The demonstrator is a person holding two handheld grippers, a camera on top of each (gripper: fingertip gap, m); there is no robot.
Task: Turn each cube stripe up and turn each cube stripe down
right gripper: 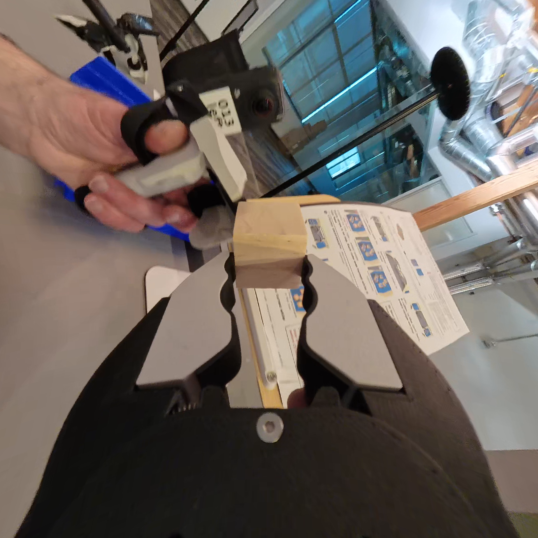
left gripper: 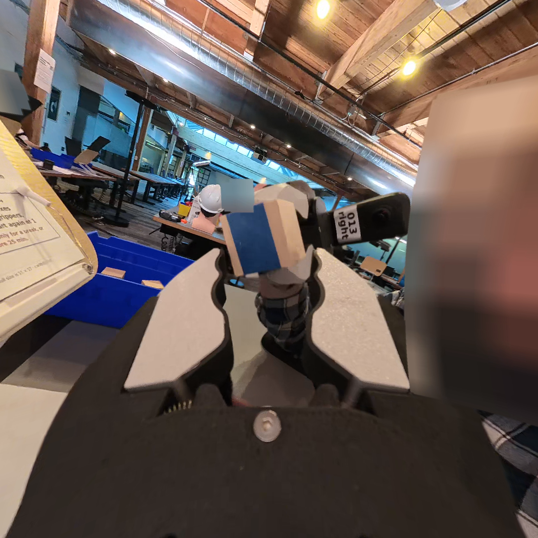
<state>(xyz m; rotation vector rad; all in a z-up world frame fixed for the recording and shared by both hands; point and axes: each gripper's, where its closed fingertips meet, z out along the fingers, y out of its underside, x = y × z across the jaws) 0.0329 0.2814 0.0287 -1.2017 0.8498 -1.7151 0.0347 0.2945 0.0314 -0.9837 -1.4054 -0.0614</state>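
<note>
cube (right gripper: 269, 244) in right claw (right gripper: 267, 272), bin (left gripper: 122, 291) left

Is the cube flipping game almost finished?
Hard to say; nothing looks clearly finished. Right now the right tool is gripping one wooden cube up in the air, its blue stripe facing sideways. The left tool is open, just next to it. At least two more cubes wait in the blue bin, stripes not visible.
</note>
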